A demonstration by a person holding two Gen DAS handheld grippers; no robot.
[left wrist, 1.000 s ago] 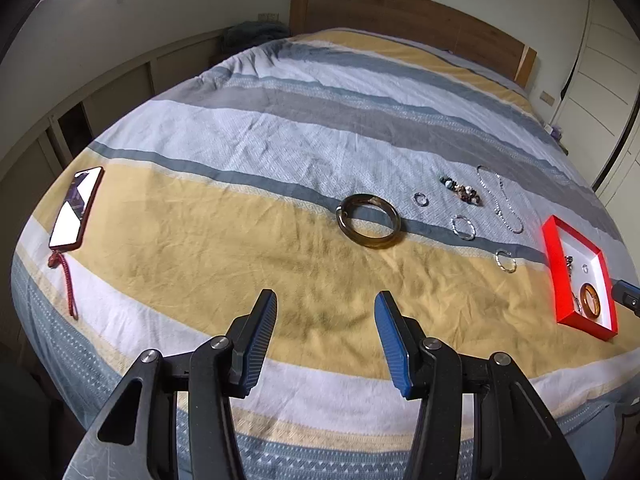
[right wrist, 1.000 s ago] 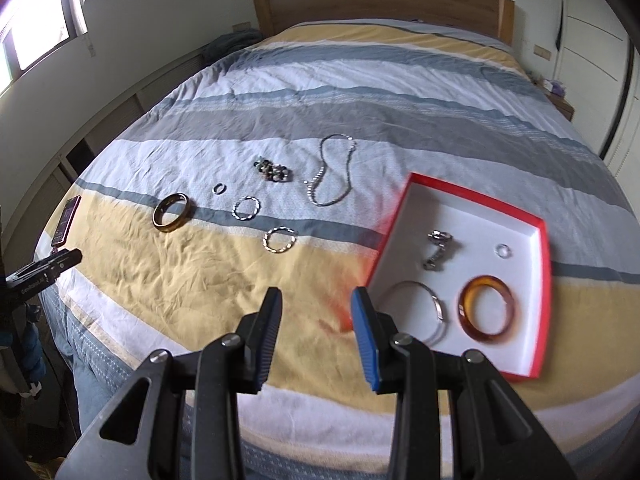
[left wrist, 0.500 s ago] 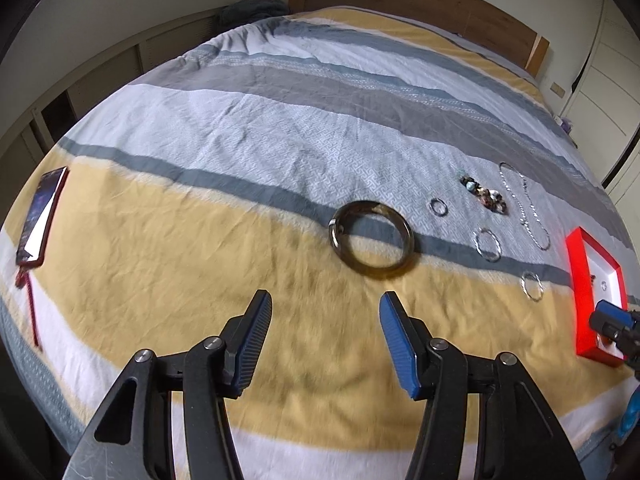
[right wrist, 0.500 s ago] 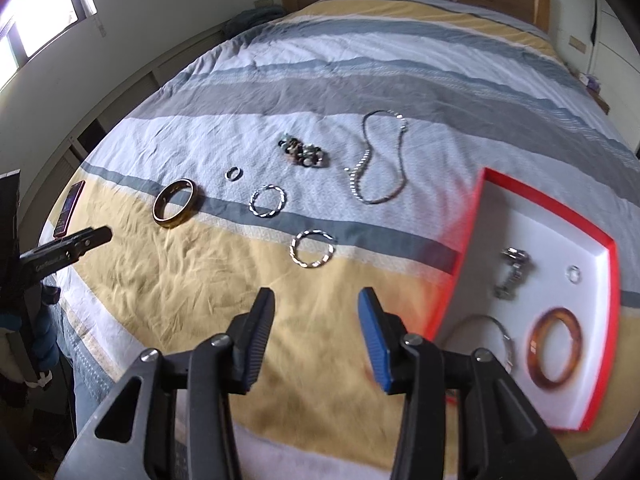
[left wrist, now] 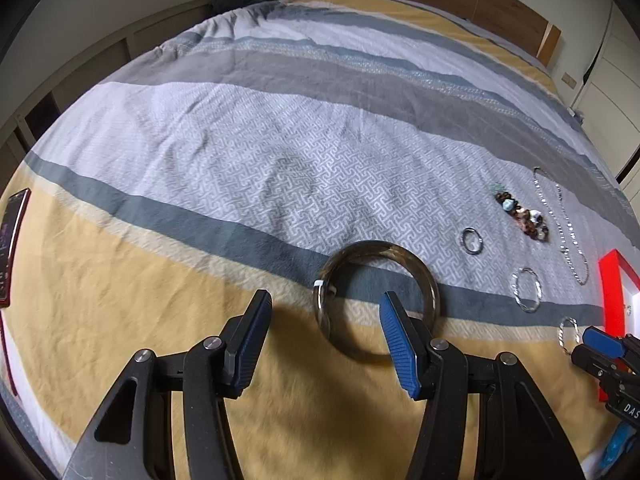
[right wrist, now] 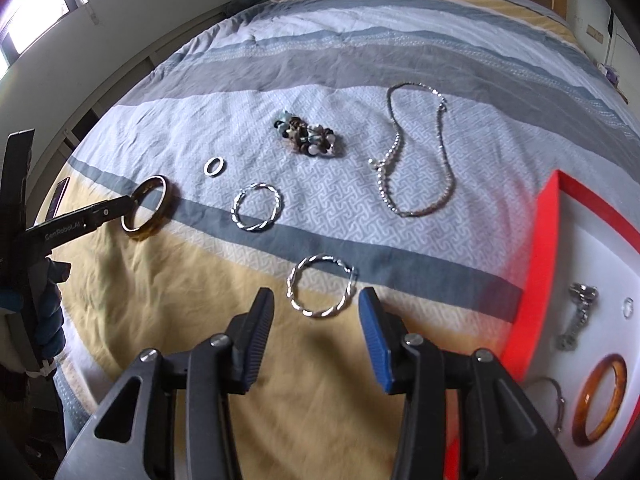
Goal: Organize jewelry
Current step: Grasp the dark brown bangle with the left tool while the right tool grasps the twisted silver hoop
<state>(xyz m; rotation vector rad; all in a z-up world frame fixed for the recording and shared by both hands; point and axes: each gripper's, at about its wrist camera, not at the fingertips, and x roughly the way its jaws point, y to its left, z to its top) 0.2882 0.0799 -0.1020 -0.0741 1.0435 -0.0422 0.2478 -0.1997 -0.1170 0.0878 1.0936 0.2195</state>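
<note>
Bangle (left wrist: 376, 300), dark brown, lay on bed (left wrist: 248, 168) between parted fingers of left hand-held gripper (left wrist: 324, 336). Right hand-held gripper (right wrist: 316, 320) likewise released, hovering at twisted silver ring (right wrist: 320, 286); red tray (right wrist: 540, 264) alongside.

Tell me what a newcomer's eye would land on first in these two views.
Probably the bright red-rimmed white tray at the right edge of the striped bed cover, holding an amber bangle. Next, the dark brown bangle lying flat just ahead of the open left gripper, and the twisted silver hoop ahead of the open right gripper.
</note>
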